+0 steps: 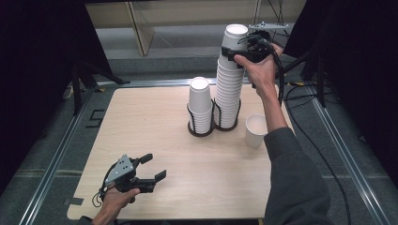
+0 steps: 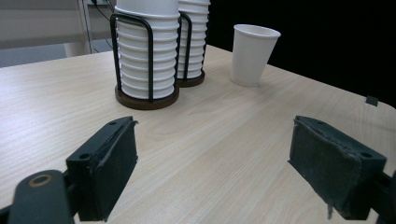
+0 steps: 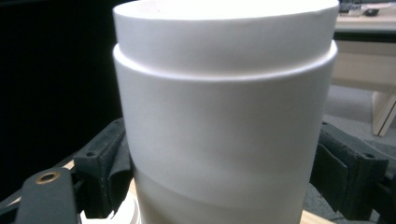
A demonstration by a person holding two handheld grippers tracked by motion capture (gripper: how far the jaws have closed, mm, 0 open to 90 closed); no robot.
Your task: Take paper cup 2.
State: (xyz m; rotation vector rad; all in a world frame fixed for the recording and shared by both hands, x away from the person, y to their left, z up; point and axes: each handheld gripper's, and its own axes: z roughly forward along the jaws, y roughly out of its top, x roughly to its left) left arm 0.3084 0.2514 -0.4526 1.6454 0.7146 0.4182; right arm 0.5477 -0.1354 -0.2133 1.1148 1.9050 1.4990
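Right gripper clamps the top cups so I can lift them off the tall stack, while my left gripper waits with jaws apart and empty over the surface.

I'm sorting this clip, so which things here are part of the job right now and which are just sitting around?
In use:
- tall stack of white paper cups in a black wire holder
- right gripper, clamped near its top

Lying about:
- shorter stack of white paper cups in its own wire holder
- single white paper cup
- left gripper, open, holding nothing
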